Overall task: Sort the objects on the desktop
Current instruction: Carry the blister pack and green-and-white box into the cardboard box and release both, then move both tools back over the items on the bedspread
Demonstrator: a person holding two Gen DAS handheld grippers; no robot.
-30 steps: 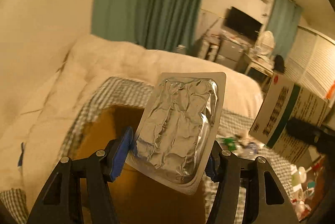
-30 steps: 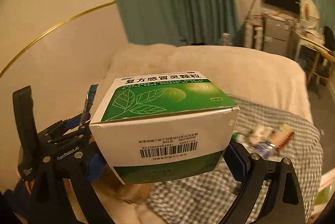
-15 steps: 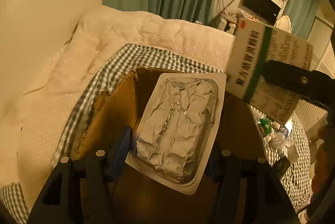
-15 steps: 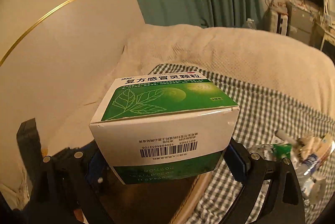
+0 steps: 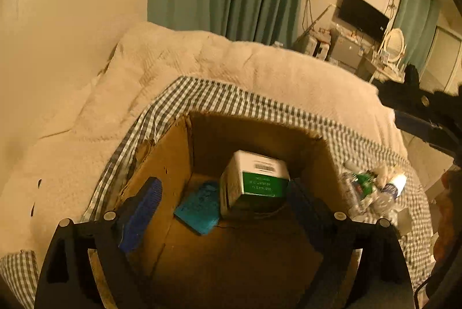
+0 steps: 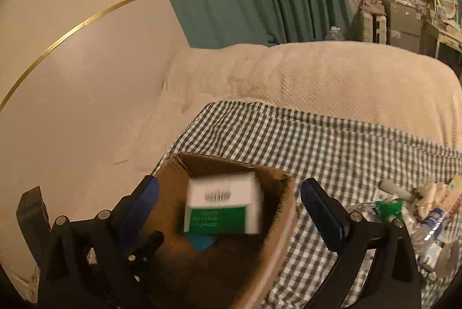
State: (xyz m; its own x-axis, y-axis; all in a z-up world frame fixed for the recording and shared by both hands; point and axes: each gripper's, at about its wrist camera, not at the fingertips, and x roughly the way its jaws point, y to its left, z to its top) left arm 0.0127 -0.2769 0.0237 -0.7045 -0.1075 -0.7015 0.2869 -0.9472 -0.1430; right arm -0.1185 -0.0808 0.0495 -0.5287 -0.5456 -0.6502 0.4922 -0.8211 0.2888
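A brown cardboard box (image 5: 173, 164) stands open on the checked cloth. Inside it a white and green medicine box (image 5: 254, 182) lies tilted, next to a flat blue item (image 5: 199, 208). My left gripper (image 5: 222, 208) is open and empty just above the box's opening. My right gripper (image 6: 228, 208) is open and empty above the cardboard box (image 6: 277, 225), and the medicine box (image 6: 222, 208) shows blurred below it with the blue item (image 6: 202, 242) under its edge. The foil blister pack is not in sight.
A pile of small bottles, tubes and packets (image 6: 418, 210) lies on the checked cloth (image 6: 317, 141) right of the box; it also shows in the left wrist view (image 5: 372, 190). A cream blanket (image 5: 202, 57) and a wall lie behind. The right gripper's arm (image 5: 424, 112) crosses the upper right.
Both grippers have opened. The medicine box has dropped from the right gripper into the cardboard box. The foil blister pack has left the left gripper and is out of sight.
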